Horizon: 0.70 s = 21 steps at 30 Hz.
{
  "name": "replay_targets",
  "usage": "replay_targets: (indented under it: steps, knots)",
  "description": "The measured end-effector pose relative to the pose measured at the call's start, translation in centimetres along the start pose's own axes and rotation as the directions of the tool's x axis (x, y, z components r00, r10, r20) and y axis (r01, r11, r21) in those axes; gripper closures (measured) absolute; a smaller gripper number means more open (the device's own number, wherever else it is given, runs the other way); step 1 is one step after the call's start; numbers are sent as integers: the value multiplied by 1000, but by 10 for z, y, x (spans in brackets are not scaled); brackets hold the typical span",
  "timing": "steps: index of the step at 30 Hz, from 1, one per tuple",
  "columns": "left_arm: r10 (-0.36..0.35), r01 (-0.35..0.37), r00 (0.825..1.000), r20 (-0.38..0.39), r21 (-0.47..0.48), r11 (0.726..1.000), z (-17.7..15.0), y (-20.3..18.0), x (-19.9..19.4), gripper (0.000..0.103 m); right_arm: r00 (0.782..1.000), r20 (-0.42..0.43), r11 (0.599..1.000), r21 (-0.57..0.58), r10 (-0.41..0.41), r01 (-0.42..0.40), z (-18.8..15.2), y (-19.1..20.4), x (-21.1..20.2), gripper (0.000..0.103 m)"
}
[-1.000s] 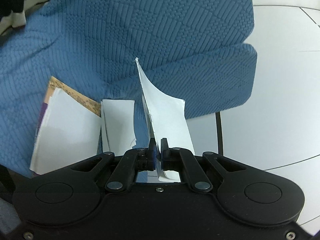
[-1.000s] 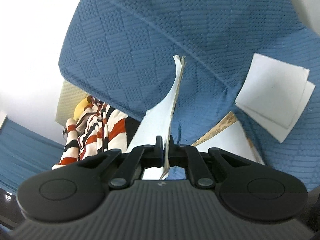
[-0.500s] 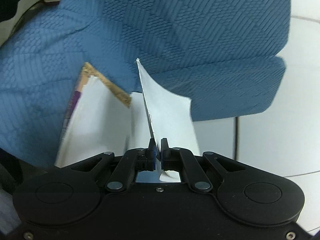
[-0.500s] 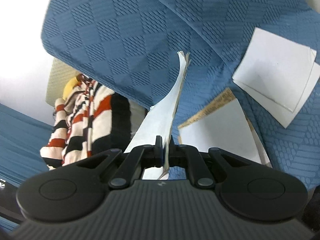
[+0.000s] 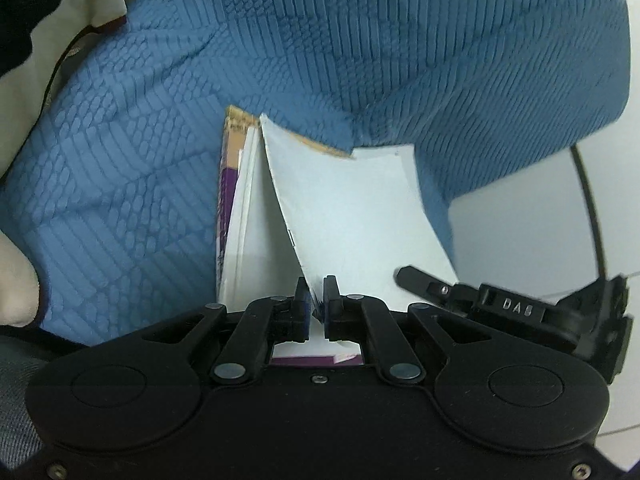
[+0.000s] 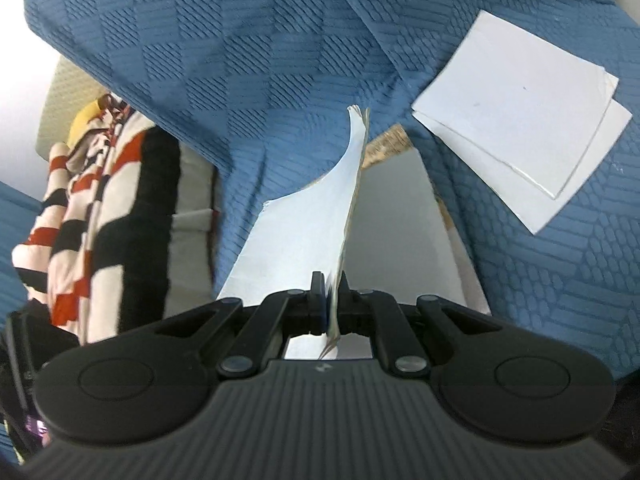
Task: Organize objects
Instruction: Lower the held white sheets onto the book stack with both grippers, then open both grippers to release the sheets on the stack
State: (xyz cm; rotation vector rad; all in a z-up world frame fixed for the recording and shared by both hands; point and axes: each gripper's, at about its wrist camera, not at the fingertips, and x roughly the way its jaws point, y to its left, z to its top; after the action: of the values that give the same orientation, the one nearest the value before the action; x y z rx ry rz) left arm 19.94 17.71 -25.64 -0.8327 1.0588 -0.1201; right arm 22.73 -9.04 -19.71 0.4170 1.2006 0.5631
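My left gripper [image 5: 316, 298] is shut on the edge of a white booklet [image 5: 352, 216], which bends up from the jaws over a blue textured sofa [image 5: 160, 160]. Beneath it lies a book with a cork-patterned, purple-edged cover [image 5: 230, 152]. My right gripper [image 6: 331, 296] is shut on the opposite edge of the same white booklet [image 6: 304, 232], above the cork-edged book [image 6: 394, 216]. The right gripper's body also shows at the lower right of the left wrist view [image 5: 520, 304].
Two stacked white sheets [image 6: 520, 116] lie on the blue cushion [image 6: 240, 40] to the right. A striped red, black and cream blanket [image 6: 100, 208] hangs at the left. White tiled floor [image 5: 520, 220] lies beyond the sofa edge.
Both grippers have moved closer to the sofa and toward each other with the booklet held. The right gripper has come into the left wrist view; the cork-edged book now sits directly under the booklet.
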Motion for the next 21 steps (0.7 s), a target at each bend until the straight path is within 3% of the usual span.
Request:
replay_targets:
  steps: [10, 21]
  knots:
    - [78, -77, 991, -107, 13, 997, -27, 12, 35, 97, 997, -37, 997, -24, -69, 68, -21, -21, 24, 95]
    - [89, -93, 990, -113, -28, 995, -28, 13, 38, 96, 992, -68, 994, -30, -103, 101, -21, -28, 35, 90]
